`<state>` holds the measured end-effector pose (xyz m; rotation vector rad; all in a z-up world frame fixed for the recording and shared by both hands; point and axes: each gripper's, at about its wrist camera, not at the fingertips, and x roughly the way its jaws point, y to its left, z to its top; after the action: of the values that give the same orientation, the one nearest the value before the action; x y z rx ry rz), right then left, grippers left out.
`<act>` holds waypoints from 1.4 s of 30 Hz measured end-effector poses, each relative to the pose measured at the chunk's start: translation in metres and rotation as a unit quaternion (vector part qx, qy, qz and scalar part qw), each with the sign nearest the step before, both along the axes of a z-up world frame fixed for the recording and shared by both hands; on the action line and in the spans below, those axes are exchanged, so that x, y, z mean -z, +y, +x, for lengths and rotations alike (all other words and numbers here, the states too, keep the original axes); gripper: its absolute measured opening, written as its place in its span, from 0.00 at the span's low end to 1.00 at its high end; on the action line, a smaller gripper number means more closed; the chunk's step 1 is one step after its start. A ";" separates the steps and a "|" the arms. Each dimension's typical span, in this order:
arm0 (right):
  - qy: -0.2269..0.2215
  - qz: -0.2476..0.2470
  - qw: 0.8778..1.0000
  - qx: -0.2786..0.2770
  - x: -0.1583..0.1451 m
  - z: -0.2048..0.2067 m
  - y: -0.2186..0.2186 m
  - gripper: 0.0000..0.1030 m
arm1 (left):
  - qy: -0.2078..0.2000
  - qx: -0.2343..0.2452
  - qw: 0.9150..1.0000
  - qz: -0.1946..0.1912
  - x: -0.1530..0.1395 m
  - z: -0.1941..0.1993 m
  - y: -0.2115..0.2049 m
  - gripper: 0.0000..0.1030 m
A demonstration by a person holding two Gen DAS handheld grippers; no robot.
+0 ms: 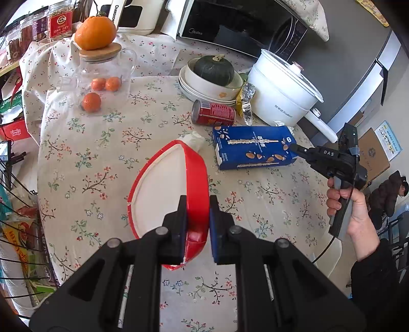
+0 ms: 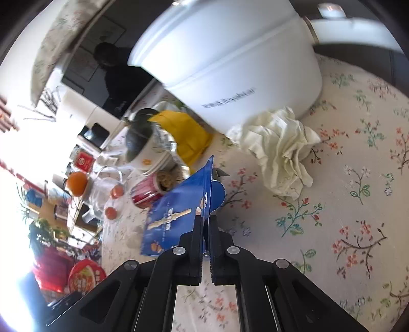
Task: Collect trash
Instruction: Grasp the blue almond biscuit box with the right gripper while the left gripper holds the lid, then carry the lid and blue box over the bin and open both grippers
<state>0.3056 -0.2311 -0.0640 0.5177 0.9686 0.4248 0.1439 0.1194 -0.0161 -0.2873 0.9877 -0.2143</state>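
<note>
My left gripper (image 1: 197, 204) is shut on the wall of a red paper bowl (image 1: 163, 189) with a white inside, held tilted over the floral tablecloth. A blue carton (image 1: 253, 146) lies flat to its right. My right gripper (image 2: 206, 219) is shut on the thin top flap of the blue carton (image 2: 179, 212); in the left wrist view the right gripper (image 1: 294, 147) touches the carton's right end, held by a hand (image 1: 352, 212). A red can (image 1: 213, 112) lies on its side behind the carton. A crumpled white tissue (image 2: 278, 148) rests by the pot.
A white electric pot (image 1: 281, 89) stands right of a squash in stacked bowls (image 1: 212, 76). A yellow wrapper (image 2: 189, 135) lies between them. A glass jug (image 1: 107, 76) with oranges sits at left, a microwave (image 1: 240, 23) behind. A person sits at far right.
</note>
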 end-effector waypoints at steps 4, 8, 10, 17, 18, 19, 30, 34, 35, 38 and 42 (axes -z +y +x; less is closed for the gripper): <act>-0.025 -0.044 0.999 -0.014 -0.039 -0.025 0.011 0.03 | -0.006 0.002 1.000 -0.002 -0.003 -0.005 -0.001 0.16; -0.052 -0.098 0.994 -0.017 -0.075 -0.055 0.016 0.02 | -0.012 0.009 1.000 -0.010 -0.007 -0.008 -0.004 0.16; -0.059 -0.124 0.990 -0.015 -0.089 -0.073 0.017 0.02 | -0.015 0.014 1.000 -0.014 -0.009 -0.010 -0.006 0.16; -0.069 -0.177 0.982 0.013 -0.112 -0.129 0.000 0.02 | -0.027 0.038 0.999 -0.015 -0.015 -0.020 -0.026 0.16; -0.069 -0.181 0.981 0.021 -0.114 -0.136 -0.003 0.02 | -0.030 0.043 0.999 -0.013 -0.017 -0.022 -0.031 0.16; -0.068 -0.183 0.980 0.029 -0.115 -0.143 -0.007 0.02 | -0.032 0.048 0.998 -0.012 -0.018 -0.024 -0.035 0.16; -0.087 -0.192 0.972 0.099 -0.144 -0.202 -0.060 0.02 | -0.057 0.098 0.994 0.004 -0.030 -0.041 -0.082 0.16; -0.092 -0.206 0.967 0.120 -0.152 -0.221 -0.083 0.02 | -0.062 0.118 0.991 0.010 -0.030 -0.044 -0.103 0.16; -0.093 -0.208 0.966 0.125 -0.154 -0.225 -0.088 0.02 | -0.063 0.123 0.990 0.011 -0.030 -0.045 -0.107 0.16; -0.094 -0.224 0.960 0.139 -0.156 -0.238 -0.104 0.02 | -0.065 0.137 0.988 0.013 -0.030 -0.047 -0.123 0.16; -0.085 -0.250 0.952 0.156 -0.151 -0.255 -0.127 0.02 | -0.065 0.164 0.984 0.000 -0.030 -0.054 -0.146 0.16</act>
<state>0.0504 -0.3578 0.0867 0.1627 0.7725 -0.0664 0.0902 -0.0269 0.0142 -0.1061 0.9012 -0.5265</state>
